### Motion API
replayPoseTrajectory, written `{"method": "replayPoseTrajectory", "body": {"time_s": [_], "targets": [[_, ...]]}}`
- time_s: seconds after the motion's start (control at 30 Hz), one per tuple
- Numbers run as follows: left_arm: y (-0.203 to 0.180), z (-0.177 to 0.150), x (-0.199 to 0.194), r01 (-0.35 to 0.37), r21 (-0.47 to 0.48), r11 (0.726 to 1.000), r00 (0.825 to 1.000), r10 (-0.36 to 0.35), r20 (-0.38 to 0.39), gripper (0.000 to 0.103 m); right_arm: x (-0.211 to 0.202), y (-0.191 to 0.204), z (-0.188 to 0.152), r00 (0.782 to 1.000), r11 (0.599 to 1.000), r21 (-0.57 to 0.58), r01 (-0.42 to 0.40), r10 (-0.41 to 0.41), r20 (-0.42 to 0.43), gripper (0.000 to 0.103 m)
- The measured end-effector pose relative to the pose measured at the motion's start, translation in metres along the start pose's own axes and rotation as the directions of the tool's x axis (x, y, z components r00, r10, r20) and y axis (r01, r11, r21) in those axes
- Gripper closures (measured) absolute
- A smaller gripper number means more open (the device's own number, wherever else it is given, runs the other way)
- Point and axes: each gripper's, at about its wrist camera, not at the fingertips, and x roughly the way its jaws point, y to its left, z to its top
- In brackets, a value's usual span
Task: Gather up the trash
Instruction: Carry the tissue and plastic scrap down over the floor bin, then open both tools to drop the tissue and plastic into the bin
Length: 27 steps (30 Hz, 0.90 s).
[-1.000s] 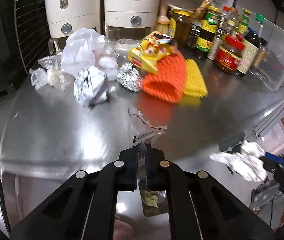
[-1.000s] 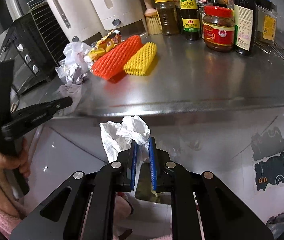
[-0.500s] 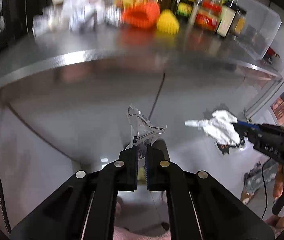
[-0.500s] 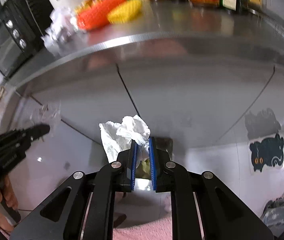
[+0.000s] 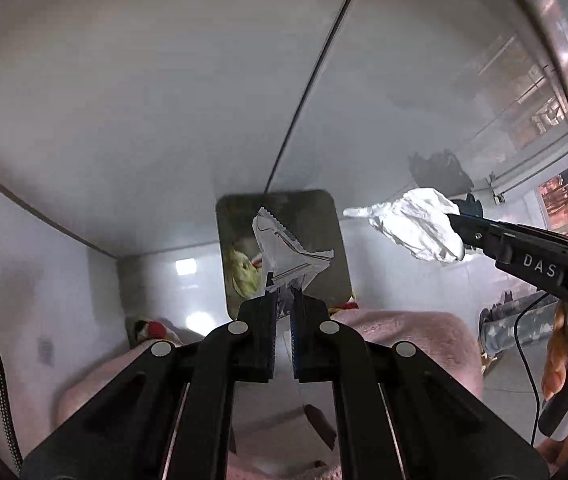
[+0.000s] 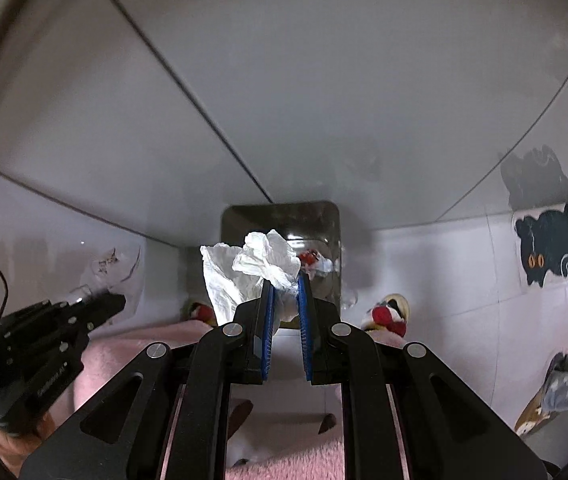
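Both carry trash over the dark square bin (image 5: 284, 208): left hand-held gripper (image 5: 282, 300) pinching a clear torn wrapper (image 5: 284, 248), right hand-held gripper (image 6: 283, 288) clamping a crumpled white tissue (image 6: 243, 272). Next, I'd judge: release.

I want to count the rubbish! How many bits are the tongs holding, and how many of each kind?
Clear plastic wrapper, in the left tongs: 1
Crumpled white tissue, in the right tongs: 1
Total: 2, both held above the bin, which already has scraps inside.
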Motion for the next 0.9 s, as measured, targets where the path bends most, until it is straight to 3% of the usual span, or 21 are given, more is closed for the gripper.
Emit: {"method": "replayPoseTrajectory", "body": {"time_s": [0.3, 0.57, 0.67, 0.73, 0.8, 0.83, 0.9], "targets": [[0.008, 0.003, 0.075, 0.008, -0.023, 1.000, 0.995, -0.011, -0.098, 0.098, 0.068, -0.015, 0.011, 0.998, 0.999, 0.043, 0.014, -0.011, -0.068, 0.090], [0.005, 0.008, 0.105, 0.025, -0.016, 1.000, 0.987, -0.027, -0.158, 0.096, 0.103, -0.022, 0.018, 0.992, 0.996, 0.090, 0.028, -0.016, -0.127, 0.087], [0.005, 0.009, 0.108, 0.028, -0.021, 0.999, 0.987, -0.031, -0.159, 0.092, 0.105, -0.023, 0.024, 0.992, 0.994, 0.104, 0.022, -0.009, -0.126, 0.086], [0.005, 0.010, 0.107, 0.025, -0.026, 0.999, 0.987, -0.029, -0.156, 0.083, 0.104, -0.023, 0.026, 0.993, 0.994, 0.105, 0.022, -0.009, -0.120, 0.085], [0.006, 0.012, 0.104, 0.025, -0.031, 0.999, 0.988, -0.030, -0.150, 0.077, 0.101, -0.021, 0.029, 0.994, 0.994, 0.107, 0.022, -0.010, -0.109, 0.073], [0.007, 0.012, 0.102, 0.028, -0.035, 0.999, 0.989, -0.033, -0.145, 0.073, 0.099, -0.021, 0.030, 0.995, 0.994, 0.110, 0.018, -0.007, -0.103, 0.059], [0.008, 0.013, 0.096, 0.030, -0.038, 0.999, 0.991, -0.035, -0.131, 0.067, 0.093, -0.019, 0.032, 0.996, 0.994, 0.111, 0.012, -0.002, -0.085, 0.057]]}}
